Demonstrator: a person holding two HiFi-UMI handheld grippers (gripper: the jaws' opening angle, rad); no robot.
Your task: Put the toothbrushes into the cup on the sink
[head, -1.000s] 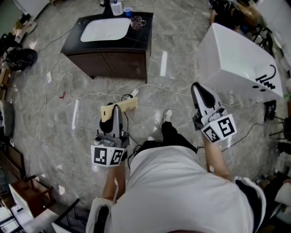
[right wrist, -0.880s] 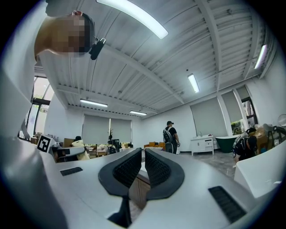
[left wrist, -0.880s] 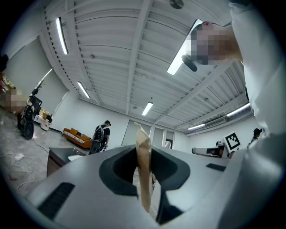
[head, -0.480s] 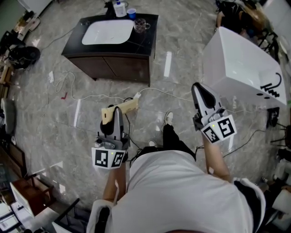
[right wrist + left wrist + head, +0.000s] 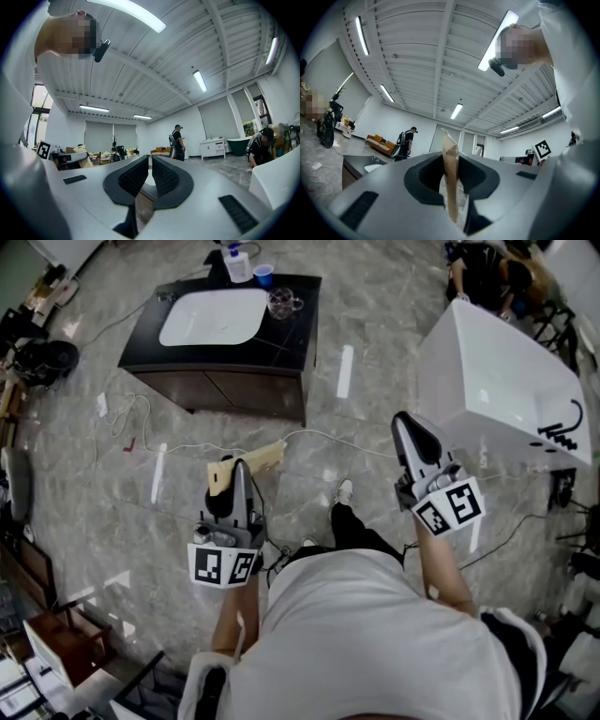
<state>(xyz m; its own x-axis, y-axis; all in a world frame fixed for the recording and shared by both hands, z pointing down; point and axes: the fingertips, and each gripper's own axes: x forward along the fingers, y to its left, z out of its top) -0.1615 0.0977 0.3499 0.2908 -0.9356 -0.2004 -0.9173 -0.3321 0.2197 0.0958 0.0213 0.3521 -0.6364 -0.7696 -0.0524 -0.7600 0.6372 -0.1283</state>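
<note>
My left gripper (image 5: 234,471) is held at waist height over the floor, shut on a flat tan packet (image 5: 246,463) that sticks out past its tips. In the left gripper view the tan packet (image 5: 451,180) stands edge-on, clamped between the dark pads. My right gripper (image 5: 413,430) is raised to the right, shut with nothing in it; its ribbed pads (image 5: 138,176) almost meet. Far ahead stands a dark vanity (image 5: 244,385) with a white basin (image 5: 211,317). A clear glass cup (image 5: 282,303) sits on the counter right of the basin.
A blue cup (image 5: 264,275) and a white bottle (image 5: 239,263) stand at the back of the counter. A white bathtub (image 5: 497,381) fills the right side. Cables (image 5: 187,444) trail over the marble floor between me and the vanity. People stand in the background.
The vanity has shifted slightly in the head view as the person steps; one shoe has moved. Both grippers keep their pose, and the left one still holds the tan packet.
</note>
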